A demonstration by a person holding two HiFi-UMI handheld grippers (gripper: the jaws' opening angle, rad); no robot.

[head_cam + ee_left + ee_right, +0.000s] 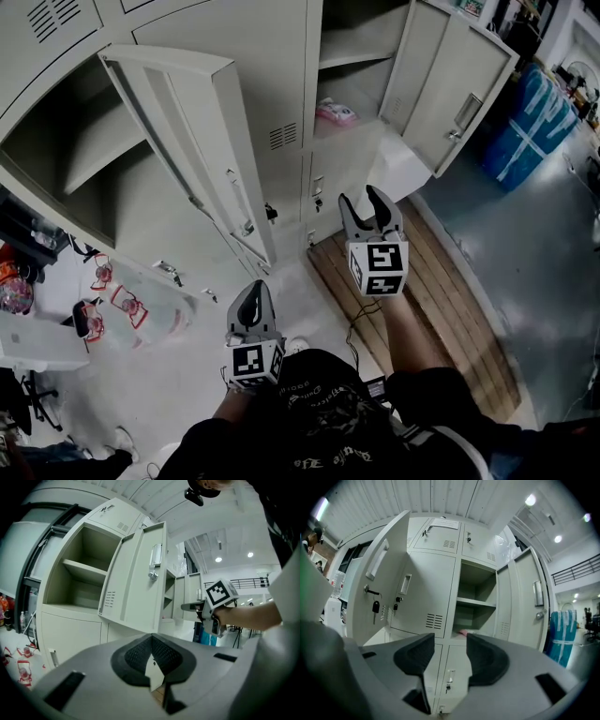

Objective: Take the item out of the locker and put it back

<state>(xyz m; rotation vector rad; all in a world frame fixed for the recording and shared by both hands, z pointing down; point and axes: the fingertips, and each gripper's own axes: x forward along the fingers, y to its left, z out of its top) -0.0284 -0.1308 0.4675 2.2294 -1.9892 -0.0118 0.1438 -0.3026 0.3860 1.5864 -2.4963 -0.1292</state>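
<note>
Locker bank (pixel 267 75): pale grey metal with vented doors, filling the upper half of the head view.
Left compartment (pixel 103 159): open, with one shelf inside. Its door (pixel 187 131) is swung far out toward the person.
Right compartment (pixel 361 56): open, with a shelf across its upper part. Its door (pixel 455 80) is swung aside to the right, so the opening faces the right gripper.
Wooden pallet (pixel 441 309): lies on the floor at the foot of the lockers, below the right arm.
Blue bundle (pixel 530 122): stands on the floor past the right door, well apart from both grippers.
Right gripper (pixel 361 199) (pixel 450 644): held out toward the right compartment with its jaws moderately apart and nothing between them. It is well short of the opening.
Left gripper (pixel 251 298) (pixel 152 648): held low and close to the body. Its pads are pressed together and it holds nothing.
Pink item (pixel 335 112): a small, soft-looking pink and white packet (any print is too small to read). It lies flat on the right compartment's floor, under the shelf and close to the front edge. Its long axis seems to run side to side across the opening, and I cannot tell which end is which. In the right gripper view it (pixel 463 632) shows just above the gap between the jaws, partly hidden by them.
Keys (pixel 375 606): hang from the lock of the left door.
</note>
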